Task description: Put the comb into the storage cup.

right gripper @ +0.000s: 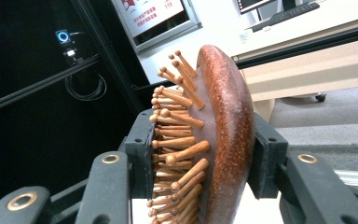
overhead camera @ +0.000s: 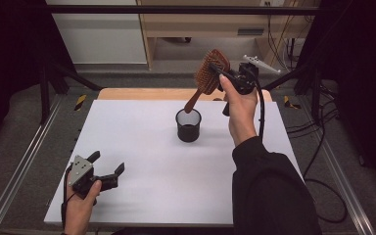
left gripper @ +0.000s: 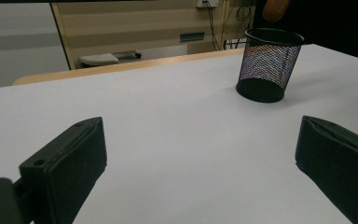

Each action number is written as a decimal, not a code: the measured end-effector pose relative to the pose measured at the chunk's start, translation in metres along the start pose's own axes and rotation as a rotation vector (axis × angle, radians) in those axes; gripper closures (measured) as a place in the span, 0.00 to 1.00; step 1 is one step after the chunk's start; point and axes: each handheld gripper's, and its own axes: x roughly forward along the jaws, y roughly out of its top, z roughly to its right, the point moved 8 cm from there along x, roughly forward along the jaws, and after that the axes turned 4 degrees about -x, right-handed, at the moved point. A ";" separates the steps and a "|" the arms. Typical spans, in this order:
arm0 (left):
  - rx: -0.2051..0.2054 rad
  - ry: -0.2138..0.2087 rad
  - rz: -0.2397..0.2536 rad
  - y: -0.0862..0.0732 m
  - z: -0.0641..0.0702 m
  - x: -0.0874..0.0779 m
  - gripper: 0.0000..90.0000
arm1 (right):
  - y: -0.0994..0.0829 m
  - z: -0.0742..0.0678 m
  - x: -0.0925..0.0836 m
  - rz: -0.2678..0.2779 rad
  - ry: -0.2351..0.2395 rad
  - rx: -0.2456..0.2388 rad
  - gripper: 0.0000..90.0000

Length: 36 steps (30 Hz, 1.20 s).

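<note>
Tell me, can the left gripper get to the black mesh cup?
Probably yes: the left gripper is open, and bare white table lies between it and the black mesh cup.

A white table [overhead camera: 142, 147] is lying under the left gripper [overhead camera: 106, 162]. Cables [overhead camera: 318, 147] are trailing over the floor right of the right gripper [overhead camera: 214, 68], a wooden desk [overhead camera: 200, 24] standing beyond it.

— What do we see from the left gripper view?

— We see the left gripper [left gripper: 200, 158] with its two black jaws wide apart and nothing between them, low over the white table [left gripper: 168, 121].

— And farther away?

— A black mesh cup [left gripper: 269, 65] stands upright on the table, at the right. Above it, at the top edge, we see a small brown thing [left gripper: 275, 8]; we cannot tell what it is.
</note>
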 end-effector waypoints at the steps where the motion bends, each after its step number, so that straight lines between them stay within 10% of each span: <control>1: 0.000 0.000 0.000 0.000 0.000 0.000 0.03 | 0.000 0.001 0.000 0.001 -0.002 0.000 0.58; 36: 0.007 -0.008 -0.008 -0.002 0.003 0.002 0.03 | -0.012 0.007 0.011 -0.035 -0.025 -0.034 0.58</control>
